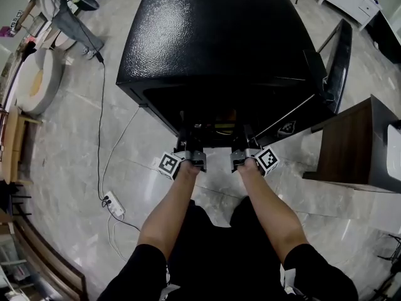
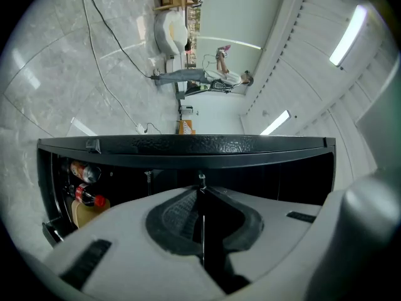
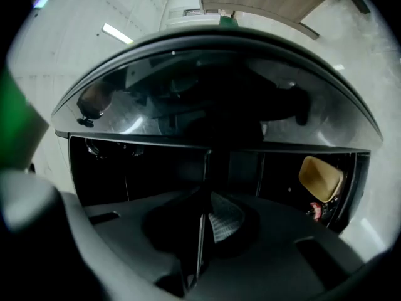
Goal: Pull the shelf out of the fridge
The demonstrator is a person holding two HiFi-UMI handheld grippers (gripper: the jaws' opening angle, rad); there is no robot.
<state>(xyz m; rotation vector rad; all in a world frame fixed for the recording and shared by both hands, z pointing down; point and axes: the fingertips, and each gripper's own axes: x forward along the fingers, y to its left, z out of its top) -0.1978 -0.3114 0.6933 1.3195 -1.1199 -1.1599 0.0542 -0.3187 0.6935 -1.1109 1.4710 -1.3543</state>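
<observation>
My left tongs [image 1: 190, 143] and right tongs [image 1: 243, 143] reach side by side into the open front of the black fridge [image 1: 219, 36]. Each pair is clamped shut on the thin front edge of the shelf [image 2: 202, 234], which sits at the fridge's mouth. Red-capped bottles [image 2: 88, 197] show in the dark interior (labels too small to read).

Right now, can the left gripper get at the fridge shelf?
Likely yes: the door is open, and the left gripper has its fingers closed on the thin edge of the shelf.
</observation>
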